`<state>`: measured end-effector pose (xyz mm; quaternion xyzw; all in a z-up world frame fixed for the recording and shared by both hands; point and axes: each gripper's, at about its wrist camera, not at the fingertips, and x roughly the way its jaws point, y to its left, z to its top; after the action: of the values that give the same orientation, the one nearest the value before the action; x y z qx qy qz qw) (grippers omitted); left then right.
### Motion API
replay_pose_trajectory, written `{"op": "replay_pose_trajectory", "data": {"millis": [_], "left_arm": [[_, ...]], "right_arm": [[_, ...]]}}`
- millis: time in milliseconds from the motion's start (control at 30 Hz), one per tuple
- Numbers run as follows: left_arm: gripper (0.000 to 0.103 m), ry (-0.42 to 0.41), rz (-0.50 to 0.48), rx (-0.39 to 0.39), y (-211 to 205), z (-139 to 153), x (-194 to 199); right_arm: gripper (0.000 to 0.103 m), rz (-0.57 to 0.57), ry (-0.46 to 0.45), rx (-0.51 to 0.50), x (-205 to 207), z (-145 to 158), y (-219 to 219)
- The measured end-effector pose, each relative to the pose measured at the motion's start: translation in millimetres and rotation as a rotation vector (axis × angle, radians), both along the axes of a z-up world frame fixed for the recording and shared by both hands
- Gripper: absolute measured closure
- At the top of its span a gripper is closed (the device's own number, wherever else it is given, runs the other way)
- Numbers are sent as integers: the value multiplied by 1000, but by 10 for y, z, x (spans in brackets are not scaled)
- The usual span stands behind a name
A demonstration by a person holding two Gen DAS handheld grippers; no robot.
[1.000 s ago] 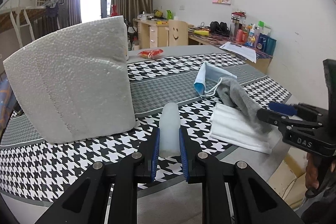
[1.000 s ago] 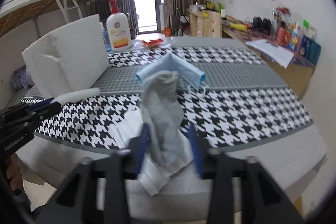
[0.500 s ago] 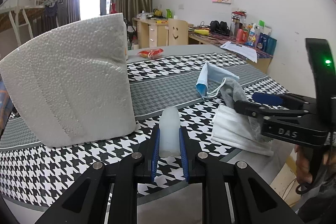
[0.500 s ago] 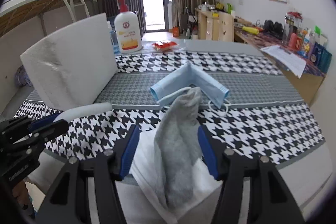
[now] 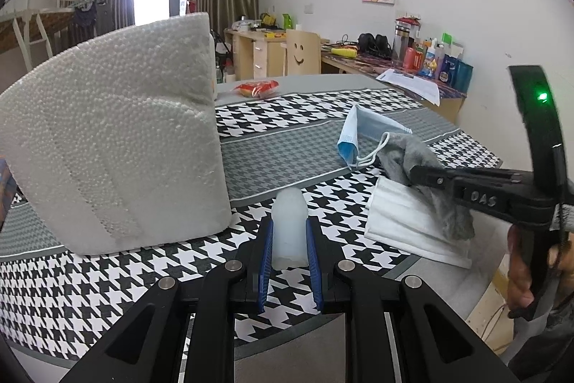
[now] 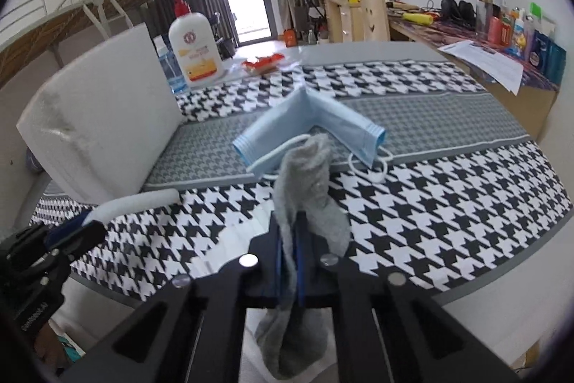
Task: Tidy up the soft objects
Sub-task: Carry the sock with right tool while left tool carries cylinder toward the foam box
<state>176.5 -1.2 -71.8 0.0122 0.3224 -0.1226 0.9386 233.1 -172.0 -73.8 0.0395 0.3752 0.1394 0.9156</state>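
Now your right gripper (image 6: 290, 248) has just closed its jaws, and the grey sock (image 6: 305, 182) is pinched between the blue pads; the toe end stands up in front of the fingers and the other end hangs below them. From the left wrist view the same sock (image 5: 405, 155) droops from the black fingers above the folded white cloth (image 5: 401, 221), which lies near the table's edge. Your left gripper (image 5: 290, 248) has narrow jaws that hold a pale, translucent soft piece (image 5: 288, 225) upright between the pads. Just behind the sock, the blue face mask (image 6: 312, 121) lies bent on the grey band of the houndstooth tablecloth (image 6: 448, 200). The big white foam block (image 5: 114, 146) stands on the cloth to the left, near your left gripper.
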Motion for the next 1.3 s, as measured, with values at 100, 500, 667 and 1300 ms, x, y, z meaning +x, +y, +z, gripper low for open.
{"op": "replay_pose_trajectory", "data": {"millis": [100, 500, 667, 1300], "left_arm": [[83, -15, 8, -2, 40, 37, -42], [83, -99, 18, -9, 98, 287, -248], [83, -118, 25, -10, 111, 341, -365], [83, -200, 47, -6, 149, 535, -774]], "right_arm": [[94, 2, -51, -3, -93, 168, -7], [94, -36, -243, -12, -482, 809, -74], [94, -49, -295, -17, -583, 980, -111], [94, 6, -271, 9, -932, 765, -21]]}}
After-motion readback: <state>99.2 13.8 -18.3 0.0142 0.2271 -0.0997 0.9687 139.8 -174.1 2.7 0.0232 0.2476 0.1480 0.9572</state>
